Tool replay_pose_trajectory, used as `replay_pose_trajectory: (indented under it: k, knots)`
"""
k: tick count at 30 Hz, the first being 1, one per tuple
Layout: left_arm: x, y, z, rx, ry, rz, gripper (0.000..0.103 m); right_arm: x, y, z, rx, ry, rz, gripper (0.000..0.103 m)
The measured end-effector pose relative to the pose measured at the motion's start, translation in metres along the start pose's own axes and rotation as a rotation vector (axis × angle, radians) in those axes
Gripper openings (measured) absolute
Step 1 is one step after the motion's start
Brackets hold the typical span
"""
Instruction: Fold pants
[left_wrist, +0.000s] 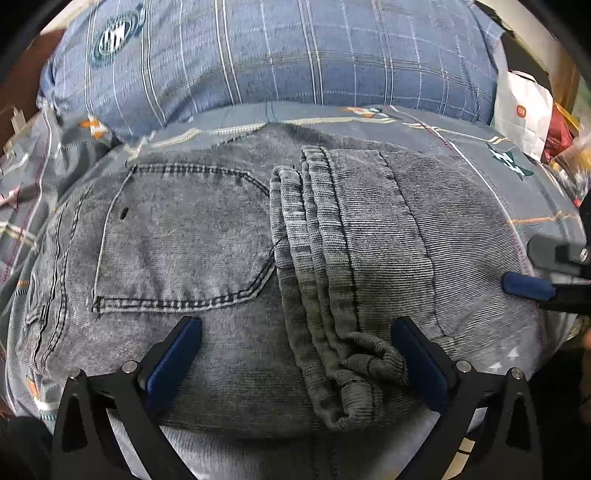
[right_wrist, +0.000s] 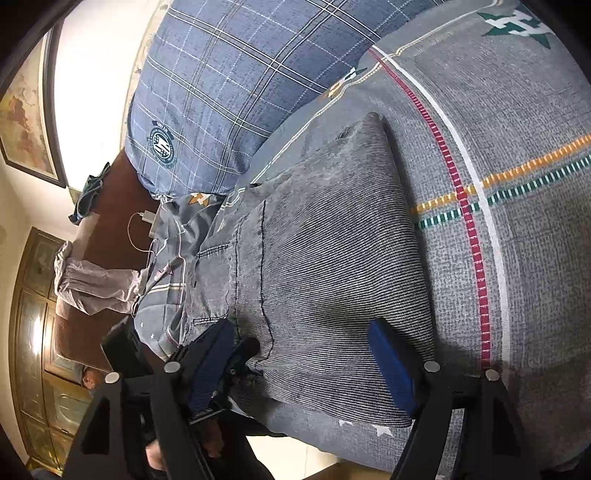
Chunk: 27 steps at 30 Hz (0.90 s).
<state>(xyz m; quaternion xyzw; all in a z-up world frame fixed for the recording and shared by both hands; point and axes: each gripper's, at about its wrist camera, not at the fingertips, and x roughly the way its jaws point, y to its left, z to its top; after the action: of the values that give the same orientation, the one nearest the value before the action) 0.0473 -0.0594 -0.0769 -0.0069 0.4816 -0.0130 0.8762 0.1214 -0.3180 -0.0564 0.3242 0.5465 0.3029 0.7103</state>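
Grey jeans (left_wrist: 184, 240) lie folded on the bed, back pocket up at the left. The leg cuffs (left_wrist: 317, 258) are laid across the middle. My left gripper (left_wrist: 299, 354) is open just above the jeans' near part, its blue pads either side of the cuffs and not pressing them. In the right wrist view the folded jeans (right_wrist: 325, 240) run away from me. My right gripper (right_wrist: 301, 365) stands open and wide over their near end, clear of the cloth. One of its blue pads (left_wrist: 528, 287) shows at the jeans' right edge in the left wrist view.
A blue plaid pillow (left_wrist: 258, 55) lies behind the jeans on the grey patterned bedsheet (right_wrist: 517, 166). A white bag (left_wrist: 524, 110) stands at the far right. Left of the bed are a brown surface with a charger cable (right_wrist: 138, 229), a crumpled grey cloth (right_wrist: 92, 284) and a wooden cabinet (right_wrist: 33, 332).
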Motion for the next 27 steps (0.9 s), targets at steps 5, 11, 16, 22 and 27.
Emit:
replay_pose_trajectory:
  k: [5, 11, 16, 22, 27]
  knots:
    - [-0.027, 0.005, 0.005, -0.043, -0.081, -0.049, 0.102, -0.01, 0.015, -0.001, -0.047, -0.072, -0.024, 0.079]
    - [0.001, -0.006, -0.01, 0.039, -0.021, 0.001, 0.103, -0.004, 0.0, 0.001, 0.038, -0.05, -0.017, 0.079]
    - [0.0, -0.004, -0.009, 0.038, -0.022, -0.008, 0.103, -0.013, 0.003, 0.004, 0.029, -0.089, 0.004, 0.078]
    - [-0.001, -0.005, -0.01, 0.045, -0.037, -0.008, 0.103, -0.021, 0.031, 0.028, -0.023, -0.157, 0.079, 0.079]
    - [-0.002, -0.001, -0.007, 0.04, -0.022, -0.037, 0.103, 0.021, 0.023, 0.069, 0.044, -0.109, 0.013, 0.079]
